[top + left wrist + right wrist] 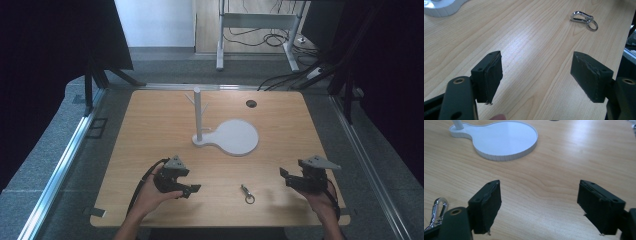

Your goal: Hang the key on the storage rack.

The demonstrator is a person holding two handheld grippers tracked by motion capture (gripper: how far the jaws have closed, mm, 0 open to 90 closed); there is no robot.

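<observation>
Left gripper (191,189), right gripper (284,176): near table (150,125) edge, jaws wide apart, empty. Metal clip (247,193): on table between them. White stand (226,135): mid-table; its upright post, apparently with side pegs, visible whole from high view.

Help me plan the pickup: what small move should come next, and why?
Probably bring the right gripper toward the metal snap hook. The hook lies loose on the wooden table between both open grippers, and the right gripper view shows it just beside the near jaw.
</observation>
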